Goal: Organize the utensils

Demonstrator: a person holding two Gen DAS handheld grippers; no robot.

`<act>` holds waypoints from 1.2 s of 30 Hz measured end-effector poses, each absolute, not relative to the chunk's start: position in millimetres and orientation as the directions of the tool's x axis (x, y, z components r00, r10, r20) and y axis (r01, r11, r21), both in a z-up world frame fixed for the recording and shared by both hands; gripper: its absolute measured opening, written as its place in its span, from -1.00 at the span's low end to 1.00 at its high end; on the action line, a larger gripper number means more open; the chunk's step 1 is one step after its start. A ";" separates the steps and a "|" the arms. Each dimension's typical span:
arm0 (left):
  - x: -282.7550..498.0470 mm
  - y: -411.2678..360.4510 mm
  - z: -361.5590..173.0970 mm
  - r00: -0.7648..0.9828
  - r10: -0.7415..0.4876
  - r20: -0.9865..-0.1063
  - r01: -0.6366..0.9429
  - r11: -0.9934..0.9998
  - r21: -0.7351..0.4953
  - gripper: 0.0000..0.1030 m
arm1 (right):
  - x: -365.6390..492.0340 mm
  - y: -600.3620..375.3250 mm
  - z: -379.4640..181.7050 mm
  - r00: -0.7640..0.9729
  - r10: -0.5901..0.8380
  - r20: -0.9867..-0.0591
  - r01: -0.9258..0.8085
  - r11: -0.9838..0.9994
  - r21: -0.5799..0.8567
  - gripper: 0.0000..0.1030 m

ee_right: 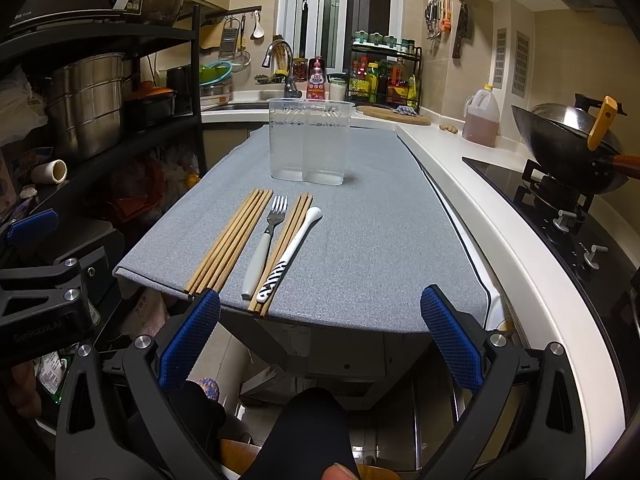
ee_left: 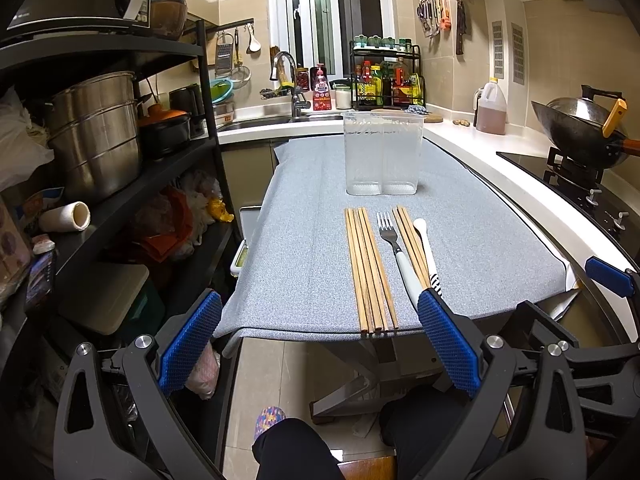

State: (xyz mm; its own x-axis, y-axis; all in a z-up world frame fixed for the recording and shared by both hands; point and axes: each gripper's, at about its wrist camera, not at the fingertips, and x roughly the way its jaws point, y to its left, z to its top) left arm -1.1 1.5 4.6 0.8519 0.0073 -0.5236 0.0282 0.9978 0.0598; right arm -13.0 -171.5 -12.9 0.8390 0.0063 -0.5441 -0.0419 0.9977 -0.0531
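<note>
On the grey cloth point(ee_left: 304, 240) lie a bundle of wooden chopsticks point(ee_left: 370, 268), a white-handled fork point(ee_left: 394, 246), a second chopstick bundle point(ee_left: 412, 246) and a white spoon with a zebra-striped handle point(ee_left: 426, 248). Behind them stands an empty clear two-compartment holder point(ee_left: 382, 152). My left gripper point(ee_left: 320, 308) is open, before the table's near edge. In the right wrist view the chopsticks point(ee_right: 232, 244), fork point(ee_right: 266, 240), spoon point(ee_right: 292, 250) and holder point(ee_right: 310, 140) show; my right gripper point(ee_right: 320, 304) is open at the near edge, empty.
A black shelf rack point(ee_left: 120, 168) with steel pots stands left. A white counter point(ee_left: 500, 148) with an oil jug point(ee_left: 491, 108), stove and wok point(ee_left: 576, 128) runs along the right. The sink and a bottle rack point(ee_left: 386, 76) are behind.
</note>
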 end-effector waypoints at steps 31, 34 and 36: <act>11.4 26.0 -0.3 0.823 0.014 -0.569 -0.027 1.000 -0.015 0.85 | 14.7 -189.2 -21.6 0.798 0.026 -0.602 0.005 0.999 0.050 0.90; 18.2 38.4 -7.8 0.811 0.044 -0.583 -0.062 0.998 -0.010 0.85 | 29.4 -193.6 -30.3 0.780 0.039 -0.625 0.028 0.995 0.097 0.90; 21.2 41.8 -12.2 0.804 0.055 -0.592 -0.068 0.998 0.001 0.85 | 40.1 -193.7 -36.2 0.767 0.043 -0.641 0.038 0.993 0.111 0.90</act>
State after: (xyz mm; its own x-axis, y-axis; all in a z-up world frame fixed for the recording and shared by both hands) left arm 21.2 41.8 -12.2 0.8042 0.0552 -0.5918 -0.0679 0.9977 0.0007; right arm 40.1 -193.7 -36.2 0.7666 0.0429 -0.6407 0.0376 0.9931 0.1115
